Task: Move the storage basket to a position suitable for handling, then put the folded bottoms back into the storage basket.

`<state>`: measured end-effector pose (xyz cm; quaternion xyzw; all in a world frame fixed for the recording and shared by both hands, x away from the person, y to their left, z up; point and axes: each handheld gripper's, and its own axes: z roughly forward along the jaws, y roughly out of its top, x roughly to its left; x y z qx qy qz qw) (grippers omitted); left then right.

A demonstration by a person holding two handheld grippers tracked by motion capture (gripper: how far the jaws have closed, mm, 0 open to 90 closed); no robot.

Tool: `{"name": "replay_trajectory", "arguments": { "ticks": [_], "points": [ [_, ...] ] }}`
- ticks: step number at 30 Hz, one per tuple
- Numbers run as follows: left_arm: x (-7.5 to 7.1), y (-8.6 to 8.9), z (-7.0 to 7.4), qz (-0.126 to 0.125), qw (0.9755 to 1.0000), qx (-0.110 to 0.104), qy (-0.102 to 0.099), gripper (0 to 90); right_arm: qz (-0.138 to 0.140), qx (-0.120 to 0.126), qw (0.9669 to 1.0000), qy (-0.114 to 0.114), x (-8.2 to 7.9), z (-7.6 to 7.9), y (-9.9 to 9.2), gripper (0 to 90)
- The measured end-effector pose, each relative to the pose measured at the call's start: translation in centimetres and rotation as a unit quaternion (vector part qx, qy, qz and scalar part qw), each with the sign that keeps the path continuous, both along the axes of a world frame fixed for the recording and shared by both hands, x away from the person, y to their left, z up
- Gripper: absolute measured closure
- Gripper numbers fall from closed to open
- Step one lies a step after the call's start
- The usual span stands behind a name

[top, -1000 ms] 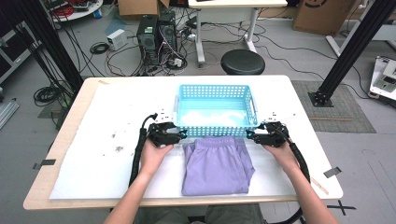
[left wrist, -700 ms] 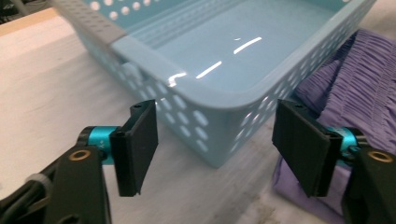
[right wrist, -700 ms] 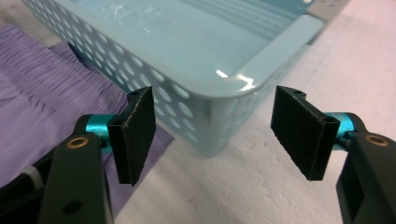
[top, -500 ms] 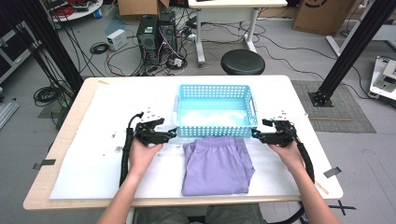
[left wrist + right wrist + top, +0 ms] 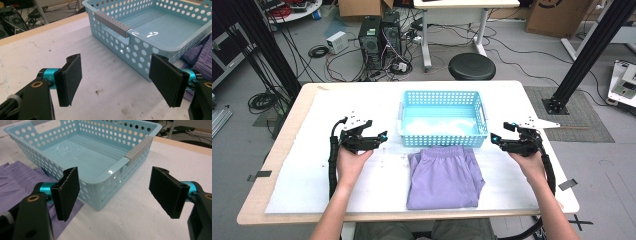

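Both tools, the left tool (image 5: 382, 138) and the right tool (image 5: 495, 139), have just been spread apart, nothing between the jaws; the folded purple shorts (image 5: 445, 176) are left before the basket (image 5: 444, 96) on the desk (image 5: 302, 175), probably for loading.

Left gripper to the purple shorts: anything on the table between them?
Nothing. In the high view, the left gripper hangs open beside the purple shorts, with bare white table cover between, just faintly speckled. The blue basket sits behind that stretch.

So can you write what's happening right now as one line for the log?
left gripper: open, holds nothing | right gripper: open, holds nothing | purple cloth: folded, on table | blue basket: empty, behind cloth
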<state>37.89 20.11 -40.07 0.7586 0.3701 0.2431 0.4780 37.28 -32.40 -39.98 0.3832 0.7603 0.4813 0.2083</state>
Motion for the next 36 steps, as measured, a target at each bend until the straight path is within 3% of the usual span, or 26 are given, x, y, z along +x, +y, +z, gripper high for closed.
{"name": "replay_trajectory", "arguments": {
  "ticks": [10, 20, 28, 36],
  "points": [
    [-0.3, 0.0, 0.3, 0.001, 1.0, 0.004, -0.008, 26.3, -0.01, 0.01, 0.9999, -0.006, -0.2, 0.4, -0.3, 22.4],
    [-1.1, -0.5, 0.9, -0.003, 0.9999, 0.002, -0.015, 26.3, -0.024, 0.01, 0.9993, -0.027, -0.7, 0.7, 0.1, 22.3],
    [-2.4, -1.5, 1.2, -0.003, 0.9999, -0.01, -0.009, 26.3, -0.028, 0.009, 0.9982, -0.052, -2.2, 0.8, 0.6, 22.3],
    [-4.1, -2.7, 0.7, -0.027, 0.9993, -0.024, 0.001, 26.6, -0.023, -0.01, 0.9976, -0.065, -4.1, -0.3, 1.3, 22.4]
  ]
}}
